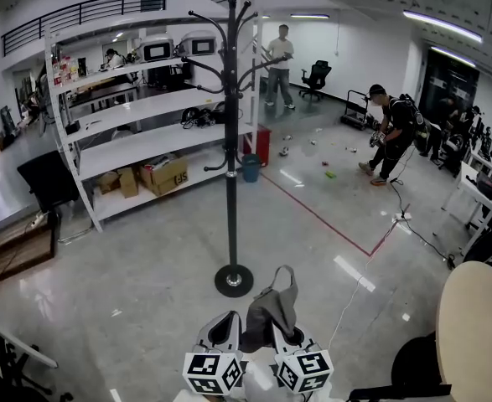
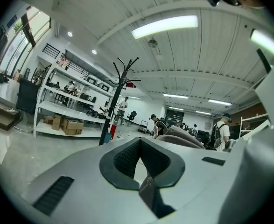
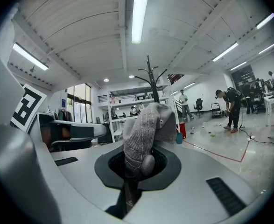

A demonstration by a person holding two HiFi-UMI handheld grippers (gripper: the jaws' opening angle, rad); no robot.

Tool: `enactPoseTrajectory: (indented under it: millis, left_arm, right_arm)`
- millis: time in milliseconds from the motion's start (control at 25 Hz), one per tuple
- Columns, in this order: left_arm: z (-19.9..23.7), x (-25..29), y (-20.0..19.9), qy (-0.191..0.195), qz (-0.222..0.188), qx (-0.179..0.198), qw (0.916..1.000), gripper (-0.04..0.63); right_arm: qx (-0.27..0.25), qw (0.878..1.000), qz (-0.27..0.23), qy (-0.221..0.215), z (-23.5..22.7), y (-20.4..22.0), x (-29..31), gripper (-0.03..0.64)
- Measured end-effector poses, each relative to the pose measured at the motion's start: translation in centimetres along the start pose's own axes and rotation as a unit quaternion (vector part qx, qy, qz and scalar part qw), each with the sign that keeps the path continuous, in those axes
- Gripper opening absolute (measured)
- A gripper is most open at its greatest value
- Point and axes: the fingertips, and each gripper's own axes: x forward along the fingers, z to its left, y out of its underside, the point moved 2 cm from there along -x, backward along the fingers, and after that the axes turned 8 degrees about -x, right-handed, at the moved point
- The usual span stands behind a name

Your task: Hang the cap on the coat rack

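Right hand-held gripper [image 3: 130, 186] was clamped on the grey cap [image 1: 271, 304], which stood up out of its jaws. Left hand-held gripper [image 2: 146, 183], just beside it at 9 o'clock, had its jaws together on nothing. We noted the black coat rack [image 1: 231, 141] at 12 o'clock from the cap, well apart, with glossy floor [image 1: 145, 266] between. White shelving [image 1: 137, 107] stood at 10 o'clock, a blue bin [image 1: 251, 167] and a red floor line [image 1: 329, 220] at 1 o'clock, and a round bench [image 1: 476, 333] at 4 o'clock.
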Motion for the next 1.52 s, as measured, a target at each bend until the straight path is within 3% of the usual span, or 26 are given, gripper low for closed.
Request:
enactPoseTrajectory:
  millis: [760,1520]
  left_arm:
    - [7.2,9.5,-4.1,0.009,0.005,-0.001,0.9999,0.002]
    - [9.8,13.8,-5.0,0.017,0.023,-0.011,0.9995,0.002]
  right_arm:
    - [-0.007,1.0,-0.002,-0.006,-1.6,-1.6,12.8,0.015]
    - [-0.011,1.0,0.012,0.006,-3.2,-2.0,17.6,0.015]
